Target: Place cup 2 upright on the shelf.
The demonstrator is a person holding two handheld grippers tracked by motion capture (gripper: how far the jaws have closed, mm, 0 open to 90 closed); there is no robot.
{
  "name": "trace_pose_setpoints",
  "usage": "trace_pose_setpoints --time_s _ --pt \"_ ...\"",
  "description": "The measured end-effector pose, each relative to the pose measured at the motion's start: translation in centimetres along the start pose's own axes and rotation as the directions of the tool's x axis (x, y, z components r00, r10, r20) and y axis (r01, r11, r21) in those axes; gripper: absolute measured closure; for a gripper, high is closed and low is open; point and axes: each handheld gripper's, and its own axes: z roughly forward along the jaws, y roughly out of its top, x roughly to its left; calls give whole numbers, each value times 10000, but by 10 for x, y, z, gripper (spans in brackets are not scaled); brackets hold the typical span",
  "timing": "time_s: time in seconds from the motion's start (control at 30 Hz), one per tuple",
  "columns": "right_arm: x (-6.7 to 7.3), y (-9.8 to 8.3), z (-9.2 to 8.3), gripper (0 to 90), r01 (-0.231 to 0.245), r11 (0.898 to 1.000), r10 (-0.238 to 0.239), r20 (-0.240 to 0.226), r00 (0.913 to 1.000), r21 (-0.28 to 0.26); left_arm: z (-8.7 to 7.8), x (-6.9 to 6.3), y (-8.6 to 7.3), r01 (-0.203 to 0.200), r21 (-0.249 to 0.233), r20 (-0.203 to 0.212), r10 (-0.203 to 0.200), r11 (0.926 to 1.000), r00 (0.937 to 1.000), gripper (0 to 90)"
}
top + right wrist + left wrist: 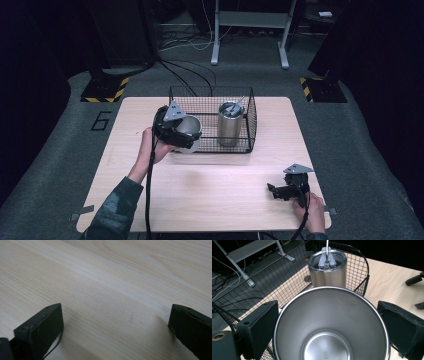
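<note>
At basket's (250,127) left end, left gripper (329,322) clamps steel cup (331,327), base stamp unreadable; right gripper (116,327) gapes.

Black claws (186,134), grey plates, camouflage sleeve (116,207)

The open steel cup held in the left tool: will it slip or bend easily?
The open steel cup looks rigid, so bending is unlikely. Its polished wall may slide between the left tool pads. Empty inside, it is probably light.
</note>
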Motion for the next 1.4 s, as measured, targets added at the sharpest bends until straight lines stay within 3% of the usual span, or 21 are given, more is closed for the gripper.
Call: trace_pose_setpoints --time_s 0.2,0.23,0.47,0.73,1.4 --pt "0 0 0 0 0 10000 0 -3 10000 2 6 9 5 451 -225 0 -451 9987 9990 67" --pt "0 0 0 0 2 10000 -2 -2 10000 1 7 11 7 338 -217 -85 -339 9992 9994 67" --pt "0 0 0 0 5 10000 -5 -1 10000 0 15 18 12 607 -195 -77 -609 9980 9981 67" --pt "0 0 0 0 -1 10000 1 -4 10000 1 25 28 18 577 -108 -243 -579 9983 9980 67" --pt "0 0 0 0 22 10000 -22 -16 10000 -4 53 48 23 1111 30 -612 -1107 9938 9920 67"
